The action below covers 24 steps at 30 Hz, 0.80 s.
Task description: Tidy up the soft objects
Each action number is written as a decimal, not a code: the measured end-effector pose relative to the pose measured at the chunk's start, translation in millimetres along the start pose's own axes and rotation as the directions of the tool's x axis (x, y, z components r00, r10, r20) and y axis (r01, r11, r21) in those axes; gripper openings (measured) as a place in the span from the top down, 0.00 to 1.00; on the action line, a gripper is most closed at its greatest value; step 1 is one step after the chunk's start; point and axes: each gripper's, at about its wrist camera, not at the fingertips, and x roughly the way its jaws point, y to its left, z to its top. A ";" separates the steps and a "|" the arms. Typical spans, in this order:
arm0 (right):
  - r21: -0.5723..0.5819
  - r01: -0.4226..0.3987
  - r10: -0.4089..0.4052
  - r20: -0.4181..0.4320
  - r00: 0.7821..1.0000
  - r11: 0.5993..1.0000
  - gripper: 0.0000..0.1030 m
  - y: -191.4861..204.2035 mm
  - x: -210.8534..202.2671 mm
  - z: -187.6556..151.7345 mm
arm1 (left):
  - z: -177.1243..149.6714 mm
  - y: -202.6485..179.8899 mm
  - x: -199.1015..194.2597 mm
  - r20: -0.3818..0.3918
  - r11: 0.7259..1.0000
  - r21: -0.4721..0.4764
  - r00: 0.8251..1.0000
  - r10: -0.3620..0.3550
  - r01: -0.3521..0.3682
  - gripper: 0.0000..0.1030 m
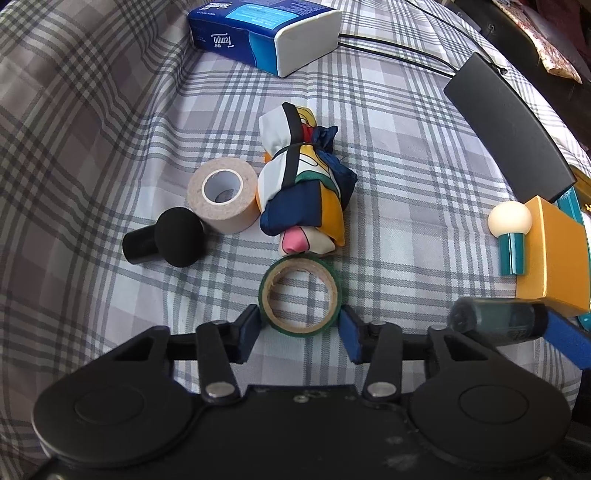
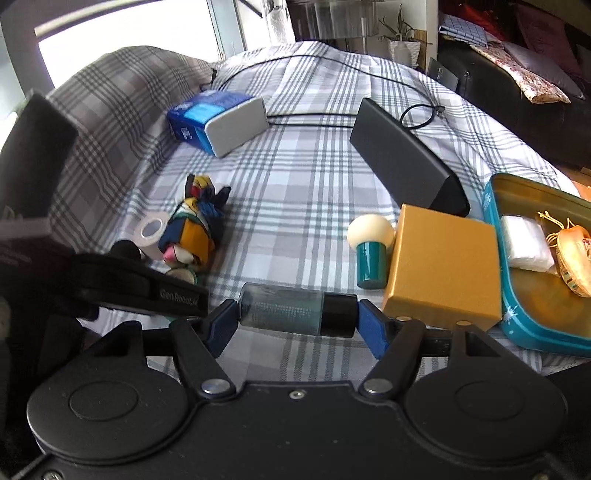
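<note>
Lower centre: L gripper (image 1: 300, 325) pinching 1 green tape roll (image 1: 299, 295), R gripper (image 2: 295, 320) clamping 1 smoky clear plastic bottle w/ black cap (image 2: 295, 312); 2 tape rolls total.

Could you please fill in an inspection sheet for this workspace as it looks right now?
Surface: plaid cloth, wrinkled at the far left.
Job's things: green tape roll lying flat; folded colourful bag; beige tape roll; black sponge applicator; cream sponge applicator; teal tray holding a white packet and a gold pouch.
Clutter: tissue pack, gold box, long black case.
Grippers: left gripper shut on the green tape roll; right gripper shut on a dark capped bottle.
Cables: black cable on the cloth behind the case.
Surroundings: window, plant pot, dark sofa with cushions.
</note>
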 end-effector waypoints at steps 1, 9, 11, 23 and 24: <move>0.010 -0.004 0.004 0.006 1.000 1.000 0.36 -2.1 -2.7 0.7 | -0.5 -0.3 -0.4 0.000 1.000 0.000 1.000 0.003 -0.003 0.59; 0.068 -0.024 0.021 0.036 0.999 0.997 0.36 -16.1 -18.3 4.1 | -7.5 -4.5 -10.2 0.010 1.000 -0.002 1.000 0.021 -0.021 0.60; 0.078 -0.026 0.022 0.047 0.999 0.997 0.36 -18.4 -22.7 4.9 | -7.8 -6.8 -16.3 0.020 1.000 -0.002 1.000 0.022 -0.022 0.60; 0.241 0.003 -0.031 0.115 0.993 0.970 0.36 -62.1 -49.9 17.5 | 2.8 -45.9 -48.8 0.102 0.996 0.089 0.995 0.009 -0.018 0.67; 0.257 0.007 -0.038 0.118 0.992 0.966 0.36 -66.2 -50.6 17.1 | 2.9 -49.0 -48.4 0.105 0.995 0.096 0.994 0.011 -0.021 0.67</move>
